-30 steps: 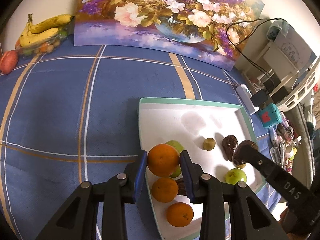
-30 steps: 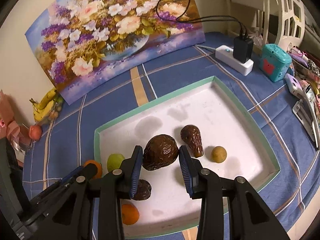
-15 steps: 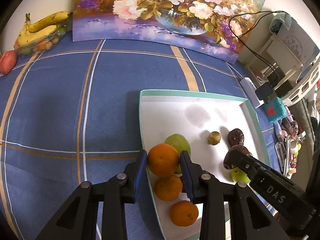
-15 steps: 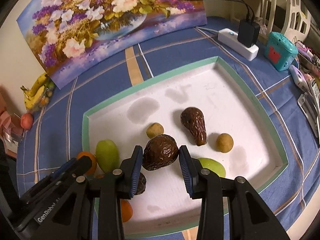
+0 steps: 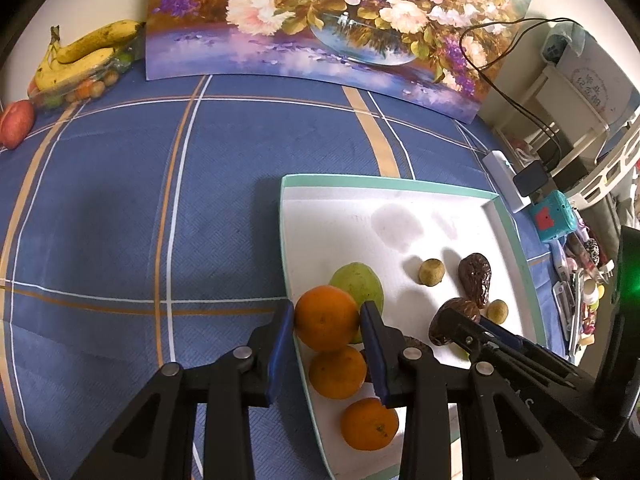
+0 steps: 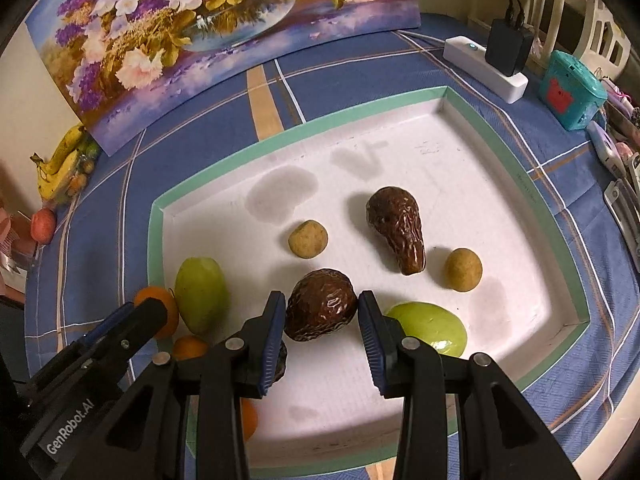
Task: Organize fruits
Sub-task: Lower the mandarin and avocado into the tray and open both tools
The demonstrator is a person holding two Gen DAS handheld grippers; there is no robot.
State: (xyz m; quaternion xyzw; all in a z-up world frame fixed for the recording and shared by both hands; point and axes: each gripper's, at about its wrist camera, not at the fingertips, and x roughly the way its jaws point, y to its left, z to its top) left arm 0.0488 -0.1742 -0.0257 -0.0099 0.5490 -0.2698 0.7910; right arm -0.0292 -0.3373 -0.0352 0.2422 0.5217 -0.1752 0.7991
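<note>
White tray floor is lying bare toward the far right corner, with only grey stains there, giving you room inside the green rim. Your left gripper is clamping an orange between both blue pads, right over the tray's near left edge, half above the blue checked cloth. Two more oranges are sitting in a row along that edge just below it, and a green fruit is lying just behind it. Your right gripper is pinching a wrinkled brown fruit between its pads over the tray's middle. Crowding it are a second green fruit by the right finger, another dark fruit under the left finger, a long brown one beyond, and two small tan balls. Behind the tray are standing a flower painting and a power strip.
</note>
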